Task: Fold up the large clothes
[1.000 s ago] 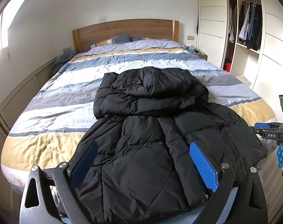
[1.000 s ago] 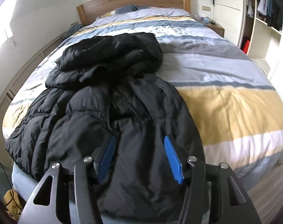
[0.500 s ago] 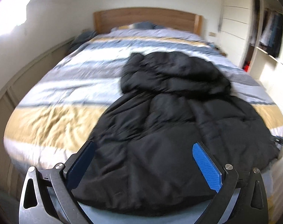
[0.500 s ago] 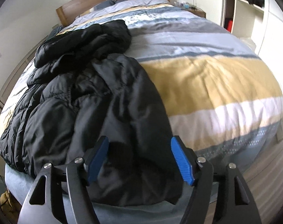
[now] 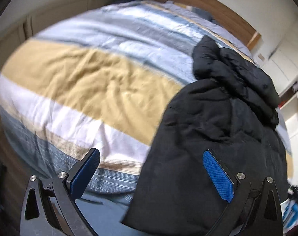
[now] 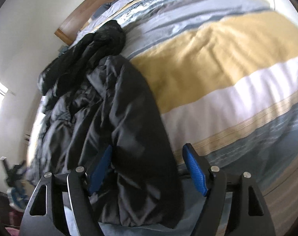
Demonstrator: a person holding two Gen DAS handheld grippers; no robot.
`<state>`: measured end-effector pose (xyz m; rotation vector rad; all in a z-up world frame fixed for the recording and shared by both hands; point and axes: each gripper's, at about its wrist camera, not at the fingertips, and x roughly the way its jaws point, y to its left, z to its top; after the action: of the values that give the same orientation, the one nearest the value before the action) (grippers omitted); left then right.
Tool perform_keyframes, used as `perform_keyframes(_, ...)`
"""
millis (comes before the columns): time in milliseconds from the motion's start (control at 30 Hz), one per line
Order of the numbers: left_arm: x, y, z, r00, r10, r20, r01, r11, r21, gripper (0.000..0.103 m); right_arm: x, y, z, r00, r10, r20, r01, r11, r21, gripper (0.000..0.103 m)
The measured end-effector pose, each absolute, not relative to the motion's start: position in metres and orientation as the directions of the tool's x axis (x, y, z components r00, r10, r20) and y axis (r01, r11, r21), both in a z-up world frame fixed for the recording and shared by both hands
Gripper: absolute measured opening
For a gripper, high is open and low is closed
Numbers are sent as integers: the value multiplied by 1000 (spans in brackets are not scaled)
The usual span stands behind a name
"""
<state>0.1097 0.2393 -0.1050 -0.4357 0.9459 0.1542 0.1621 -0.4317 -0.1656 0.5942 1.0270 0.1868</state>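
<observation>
A large black puffer jacket (image 5: 213,129) lies on the striped bed, its hem hanging over the foot edge. Its upper part is folded down into a bundle toward the headboard. My left gripper (image 5: 154,175) is open at the jacket's left hem corner; the corner lies between the jaws, nearer the right one. In the right wrist view the jacket (image 6: 121,118) fills the left half. My right gripper (image 6: 147,167) is open around the jacket's right hem edge, jaws apart on either side of the fabric.
The bed (image 5: 86,82) carries a duvet striped in yellow, white, grey and blue. A wooden headboard (image 5: 208,5) stands at the far end. White wardrobe shelves (image 5: 292,98) are on the right. The bed's foot edge (image 6: 257,143) drops to the floor.
Both grippers have swung outward and tilted: the left to the jacket's left hem corner, the right to its right hem edge. Both stay open. The jacket has not moved.
</observation>
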Motion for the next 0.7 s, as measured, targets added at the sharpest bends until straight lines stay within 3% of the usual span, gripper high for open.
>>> perform_keyframes(100, 112, 254, -126, 569, -210, -796, -303, 845, -440, 102, 163, -423, -173, 495, 477, -726, 99, 799, 593, 73)
perform_keyframes(300, 107, 230, -150, 519, -405, -753, -218, 789, -574, 102, 163, -409, -178, 472, 577, -667, 62, 732, 678, 75)
perform_keyframes(533, 96, 197, -150, 500, -450, -740, -133, 805, -579, 101, 156, -405, -175, 467, 626, -625, 49, 687, 725, 75)
perform_keyframes(700, 96, 190, -144, 504, -475, -721, -116, 790, -602, 76, 149, -402, -173, 476, 666, -574, 15, 646, 763, 65)
